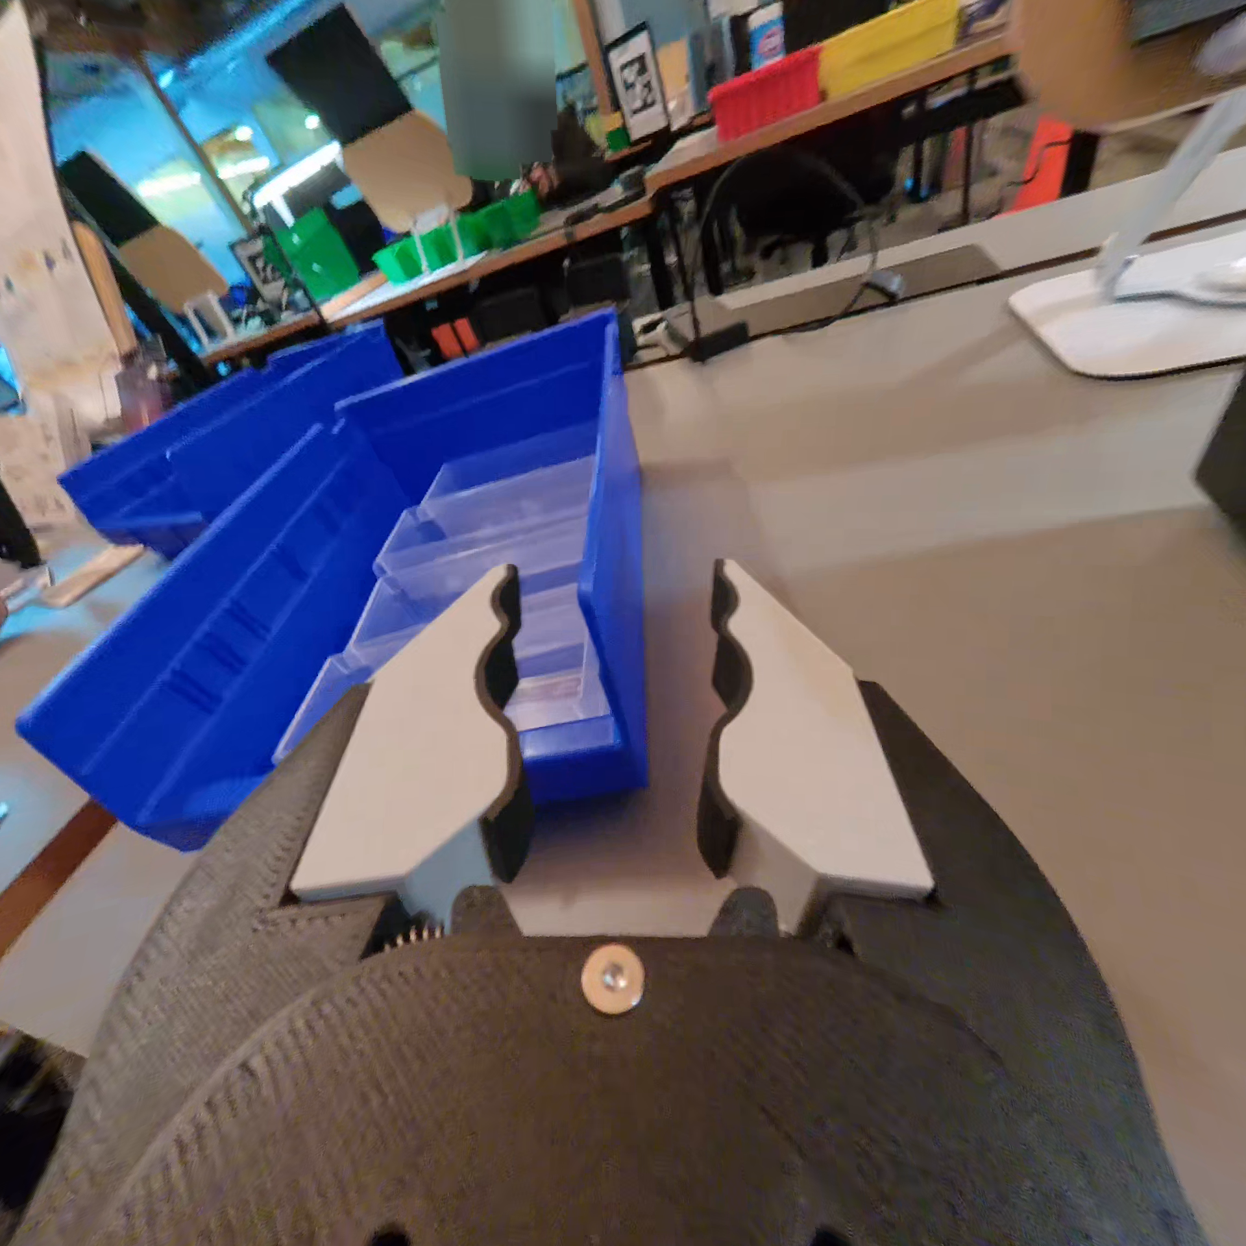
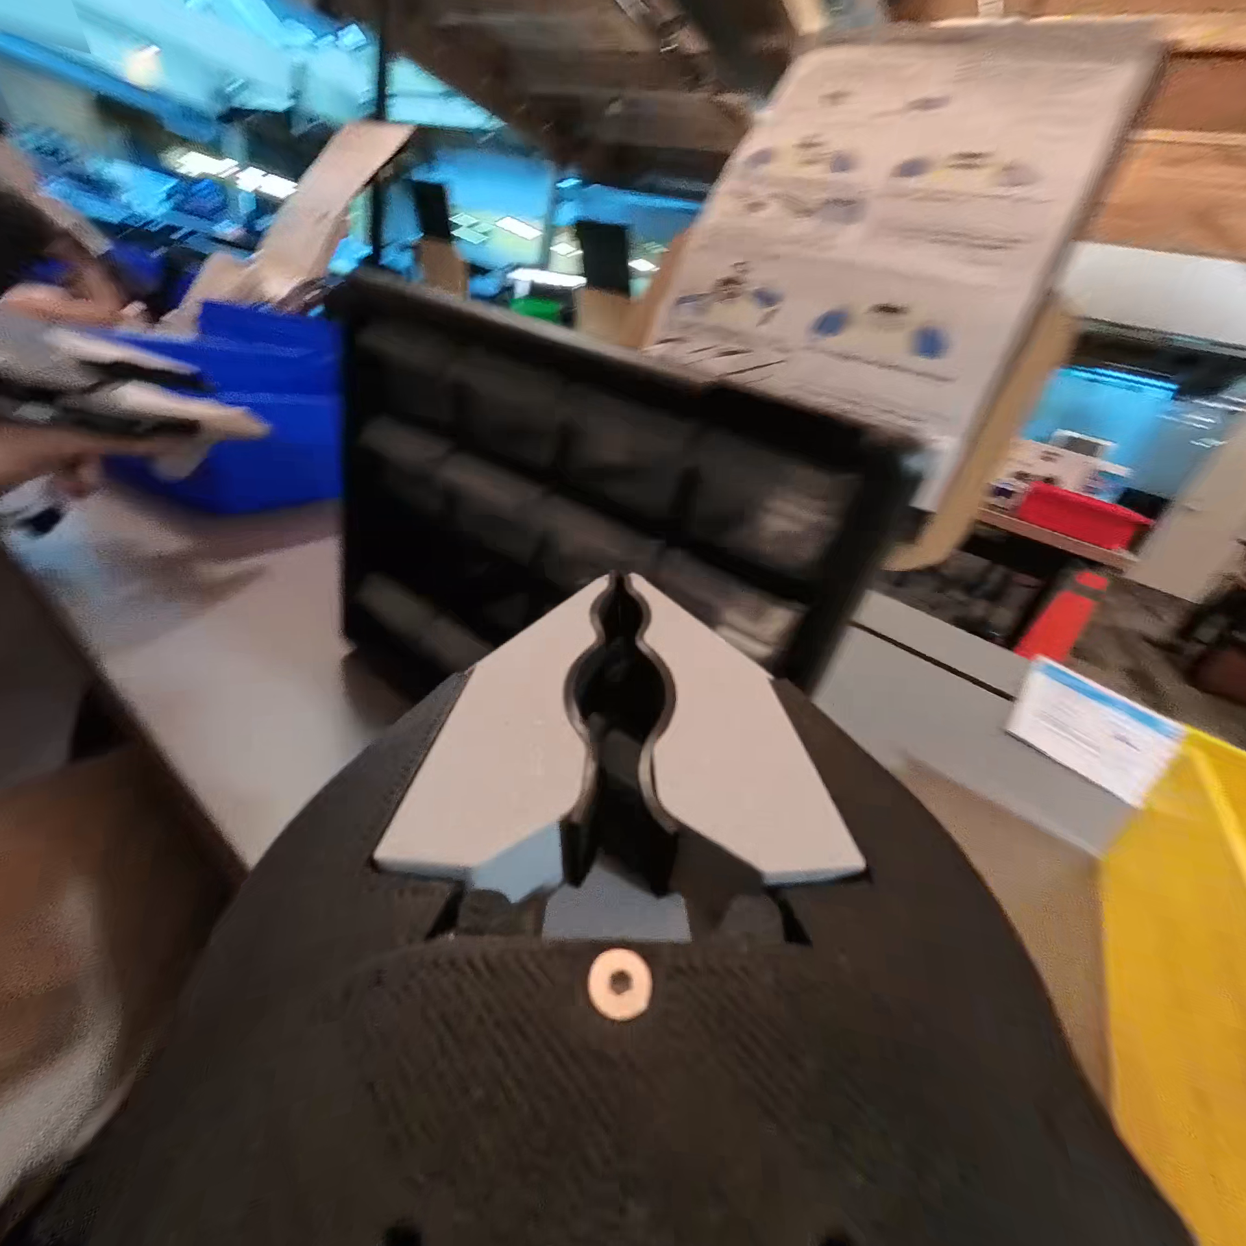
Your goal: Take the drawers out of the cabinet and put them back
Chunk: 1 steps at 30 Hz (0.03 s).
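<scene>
A black drawer cabinet stands on the table ahead of my right gripper, which is shut and empty, just in front of its lower rows. The view is blurred; I cannot tell which slots hold drawers. Several clear plastic drawers lie in a blue bin on the table. My left gripper is open and empty, above the bin's near right corner; its left finger overlaps the drawers. The left gripper also shows at the left of the right wrist view, held by a hand.
More blue bins lie left of the first one. A white monitor stand is at the back right. A yellow bin and a white card are at the right. A poster board leans behind the cabinet.
</scene>
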{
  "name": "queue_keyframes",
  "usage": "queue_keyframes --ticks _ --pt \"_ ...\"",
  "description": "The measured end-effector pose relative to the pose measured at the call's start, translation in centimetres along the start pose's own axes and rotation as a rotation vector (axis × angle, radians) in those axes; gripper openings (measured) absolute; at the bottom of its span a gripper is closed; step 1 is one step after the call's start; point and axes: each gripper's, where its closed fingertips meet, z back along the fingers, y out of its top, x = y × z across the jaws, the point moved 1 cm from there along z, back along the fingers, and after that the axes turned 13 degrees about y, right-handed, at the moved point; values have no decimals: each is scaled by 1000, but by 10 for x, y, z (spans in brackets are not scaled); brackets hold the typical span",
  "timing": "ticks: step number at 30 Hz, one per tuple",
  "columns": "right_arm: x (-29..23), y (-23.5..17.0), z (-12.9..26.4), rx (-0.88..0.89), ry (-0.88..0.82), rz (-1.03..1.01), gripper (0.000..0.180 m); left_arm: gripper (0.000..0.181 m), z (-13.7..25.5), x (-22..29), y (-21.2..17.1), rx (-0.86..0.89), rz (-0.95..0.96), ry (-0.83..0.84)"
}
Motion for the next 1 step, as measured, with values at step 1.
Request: queue_keyframes --ticks 1 --pt "-15 -6 -8 -28 67 30 0 42 -4 -2 -7 -36 18 11"
